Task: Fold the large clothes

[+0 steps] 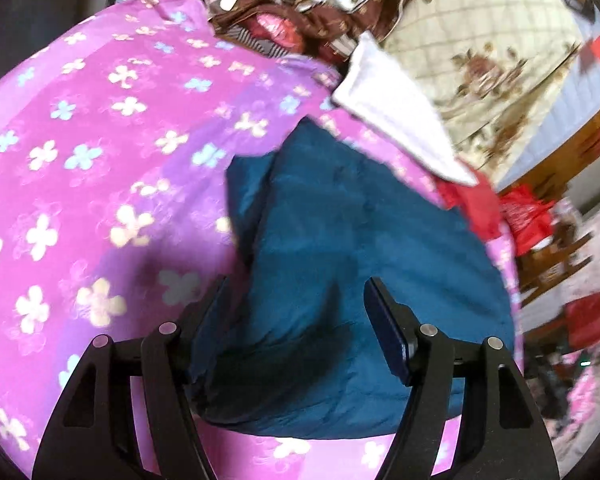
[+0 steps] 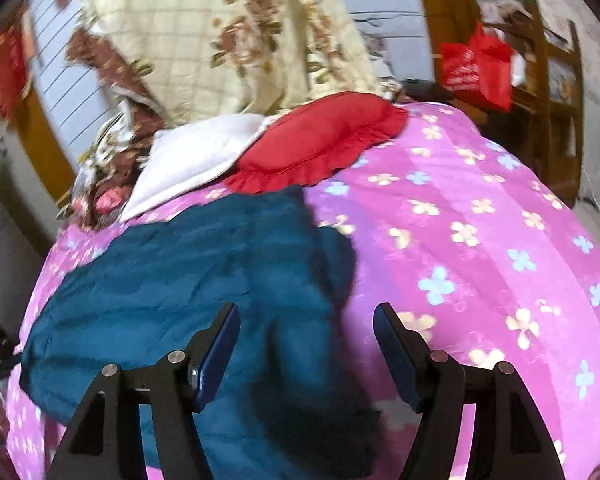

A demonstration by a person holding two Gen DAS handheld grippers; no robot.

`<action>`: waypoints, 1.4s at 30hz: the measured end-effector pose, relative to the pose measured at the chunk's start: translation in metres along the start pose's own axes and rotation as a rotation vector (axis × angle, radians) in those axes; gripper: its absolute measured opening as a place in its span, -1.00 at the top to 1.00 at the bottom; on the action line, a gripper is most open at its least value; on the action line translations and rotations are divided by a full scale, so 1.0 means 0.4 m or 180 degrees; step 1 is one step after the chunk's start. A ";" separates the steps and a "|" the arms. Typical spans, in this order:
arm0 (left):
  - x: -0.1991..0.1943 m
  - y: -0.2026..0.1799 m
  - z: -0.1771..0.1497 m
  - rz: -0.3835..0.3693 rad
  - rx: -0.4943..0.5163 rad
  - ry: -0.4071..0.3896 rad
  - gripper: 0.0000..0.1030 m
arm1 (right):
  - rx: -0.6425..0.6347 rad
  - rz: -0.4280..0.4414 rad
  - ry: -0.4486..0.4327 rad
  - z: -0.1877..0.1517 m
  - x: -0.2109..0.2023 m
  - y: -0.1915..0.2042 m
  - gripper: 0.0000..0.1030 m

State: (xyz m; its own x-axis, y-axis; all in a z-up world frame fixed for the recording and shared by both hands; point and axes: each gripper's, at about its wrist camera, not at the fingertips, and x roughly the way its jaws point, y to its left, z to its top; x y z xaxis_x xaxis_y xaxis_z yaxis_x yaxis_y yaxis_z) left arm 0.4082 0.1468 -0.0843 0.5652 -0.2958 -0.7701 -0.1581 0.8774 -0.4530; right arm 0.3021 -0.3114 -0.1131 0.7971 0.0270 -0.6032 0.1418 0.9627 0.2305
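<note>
Left wrist view: left gripper [image 1: 296, 300] jaws spread, nothing pinched; teal garment [image 1: 340, 280] lying below and between fingers, from centre to 5 o'clock, on pink flowered bedspread [image 1: 80, 128]. White cloth [image 1: 396, 116] at 1 o'clock, red bag [image 1: 528, 216] at 3 o'clock, writing unreadable.

Right wrist view: right gripper [image 2: 306, 324] jaws apart, empty; teal garment [image 2: 188, 280] from centre to 8 o'clock, under left finger. Red frilled cushion [image 2: 320, 140] at 12 o'clock, touching garment's far edge. Red bag [image 2: 476, 64] at 2 o'clock, white print blurred, illegible.
</note>
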 end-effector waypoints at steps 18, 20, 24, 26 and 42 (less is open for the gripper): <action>-0.051 -0.074 -0.151 0.0731 0.0637 -0.0467 -0.34 | 0.0114 -0.0105 0.0154 -0.094 -0.039 -0.011 -0.26; -0.060 -0.071 -0.169 0.0721 0.0616 -0.0426 -0.34 | 0.0059 -0.0107 0.0158 -0.117 -0.062 -0.002 -0.26; -0.101 -0.077 -0.216 0.0833 0.0617 -0.0563 -0.34 | 0.0014 -0.0052 0.0210 -0.167 -0.095 0.016 -0.26; -0.141 -0.087 -0.245 0.0935 0.0653 -0.0730 -0.34 | -0.0012 -0.0012 0.0228 -0.194 -0.117 0.024 -0.26; -0.450 -0.148 -0.471 0.1174 0.0703 -0.1975 -0.62 | -0.0120 0.0352 0.0174 -0.377 -0.298 0.170 -0.26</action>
State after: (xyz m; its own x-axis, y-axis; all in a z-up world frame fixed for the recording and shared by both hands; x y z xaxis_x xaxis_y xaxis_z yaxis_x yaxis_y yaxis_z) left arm 0.1632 0.0772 -0.0033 0.8696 0.2416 -0.4306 -0.2964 0.9529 -0.0640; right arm 0.1284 -0.2086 -0.1407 0.7733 0.1472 -0.6167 0.0318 0.9625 0.2695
